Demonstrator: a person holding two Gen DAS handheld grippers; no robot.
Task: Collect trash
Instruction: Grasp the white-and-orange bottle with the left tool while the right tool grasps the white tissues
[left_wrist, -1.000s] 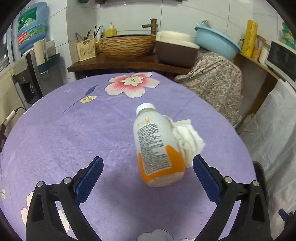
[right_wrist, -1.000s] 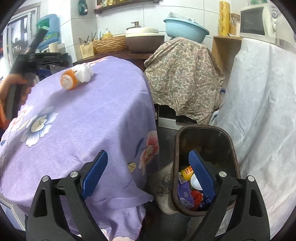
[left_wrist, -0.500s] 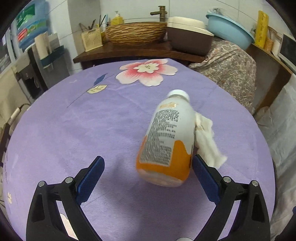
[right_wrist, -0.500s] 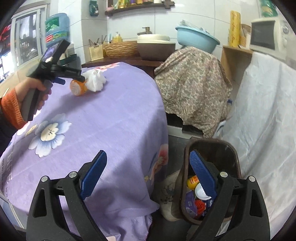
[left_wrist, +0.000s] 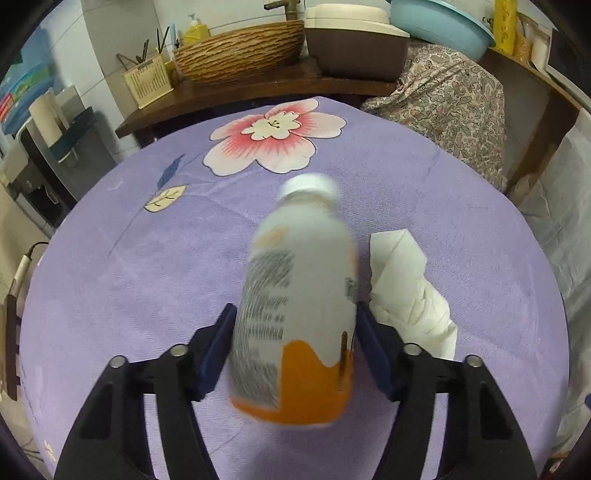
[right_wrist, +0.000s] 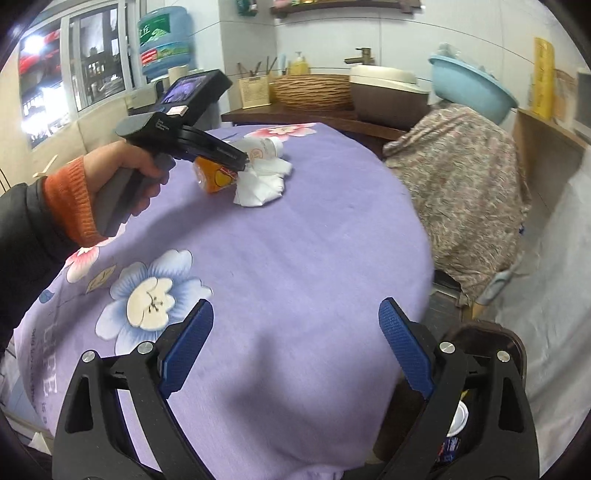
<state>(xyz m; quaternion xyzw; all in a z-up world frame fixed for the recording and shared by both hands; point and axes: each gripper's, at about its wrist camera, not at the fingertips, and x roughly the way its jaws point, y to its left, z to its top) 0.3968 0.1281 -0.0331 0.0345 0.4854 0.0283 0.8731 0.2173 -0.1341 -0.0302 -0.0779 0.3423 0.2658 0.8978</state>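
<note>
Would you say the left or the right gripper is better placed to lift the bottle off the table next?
Left. The left gripper has just been closing, its pads either side of the bottle lying beside the tissue. The right gripper hangs open over the table's near edge, far from it.

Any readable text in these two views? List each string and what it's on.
"LIFE": printed on the purple tablecloth, near its hanging edge at lower left; the smaller words after it are unreadable.
Bottle label: fine print, motion-blurred, unreadable.
Water jug label: too small to read.
Yellow package: lettering too blurred to read.
</note>
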